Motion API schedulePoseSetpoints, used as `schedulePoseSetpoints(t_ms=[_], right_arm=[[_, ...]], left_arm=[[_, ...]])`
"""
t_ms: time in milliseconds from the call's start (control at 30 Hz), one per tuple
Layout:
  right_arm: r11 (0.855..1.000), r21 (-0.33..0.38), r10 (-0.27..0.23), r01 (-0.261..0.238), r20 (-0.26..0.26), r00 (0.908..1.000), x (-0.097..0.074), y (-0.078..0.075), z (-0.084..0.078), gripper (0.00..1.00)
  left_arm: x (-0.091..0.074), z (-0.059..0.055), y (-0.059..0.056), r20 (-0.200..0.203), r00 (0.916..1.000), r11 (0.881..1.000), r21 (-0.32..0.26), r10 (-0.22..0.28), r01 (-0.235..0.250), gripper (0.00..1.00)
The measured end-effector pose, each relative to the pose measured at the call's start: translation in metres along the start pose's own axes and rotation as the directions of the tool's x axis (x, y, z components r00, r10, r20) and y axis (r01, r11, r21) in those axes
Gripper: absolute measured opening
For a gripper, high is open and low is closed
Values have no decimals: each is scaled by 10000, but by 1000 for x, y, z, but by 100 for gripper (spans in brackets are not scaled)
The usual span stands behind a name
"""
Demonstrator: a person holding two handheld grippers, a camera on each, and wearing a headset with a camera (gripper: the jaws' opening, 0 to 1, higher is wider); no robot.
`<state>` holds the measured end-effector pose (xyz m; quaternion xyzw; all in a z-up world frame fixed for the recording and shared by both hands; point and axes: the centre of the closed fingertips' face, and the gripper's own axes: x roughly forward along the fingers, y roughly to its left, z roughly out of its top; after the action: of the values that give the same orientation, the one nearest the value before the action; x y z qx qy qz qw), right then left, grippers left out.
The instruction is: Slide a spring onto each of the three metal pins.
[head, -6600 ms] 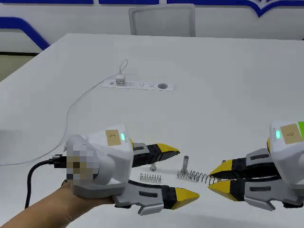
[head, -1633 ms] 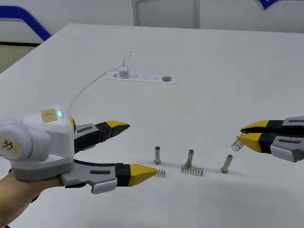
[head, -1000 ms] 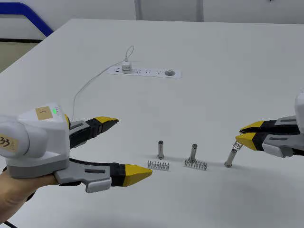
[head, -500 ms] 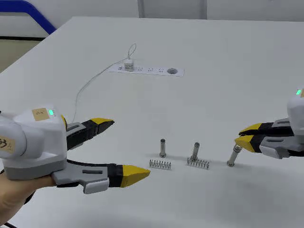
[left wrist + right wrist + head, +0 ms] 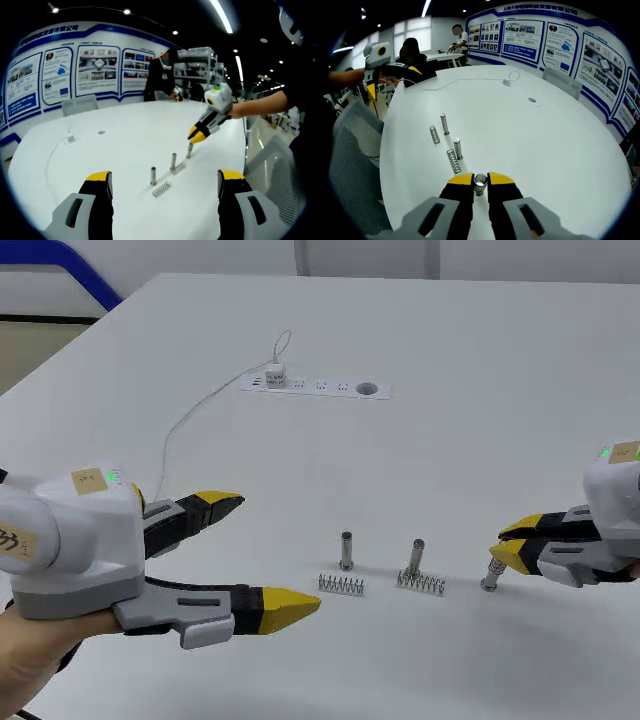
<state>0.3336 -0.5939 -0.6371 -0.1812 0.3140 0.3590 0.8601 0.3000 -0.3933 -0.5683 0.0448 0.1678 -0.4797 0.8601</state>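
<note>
While right gripper [image 5: 480, 176] jaws pinch small steel coil spring [image 5: 480, 186] atop rightmost upright metal pin [image 5: 492, 575], first threading judged underway. Second spring [image 5: 421, 584] and third spring [image 5: 341, 585] lie on white worktop [image 5: 450, 440], beside middle pin [image 5: 416, 558] and leftmost pin [image 5: 346, 550]. Left gripper [image 5: 279, 552] jaws spread, empty. Next: press spring down, release.

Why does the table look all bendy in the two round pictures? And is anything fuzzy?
Left gripper view: the fisheye lens curves the table and wall posters; ceiling lights glare. Right gripper view: same curving; the spring between the jaws looks sharp. Head view: straight lines, soft even light, hardly any shadow by the leftmost pin.
</note>
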Motion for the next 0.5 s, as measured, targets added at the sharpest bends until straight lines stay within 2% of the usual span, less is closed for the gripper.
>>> schedulePoseSetpoints(t_ms=[500], right_arm=[[9997,-221,46,-58,-530,9986,14,3,-18,11]], left_arm=[[-3,-9,0,-252,9997,10000,-58,7,-8,88]])
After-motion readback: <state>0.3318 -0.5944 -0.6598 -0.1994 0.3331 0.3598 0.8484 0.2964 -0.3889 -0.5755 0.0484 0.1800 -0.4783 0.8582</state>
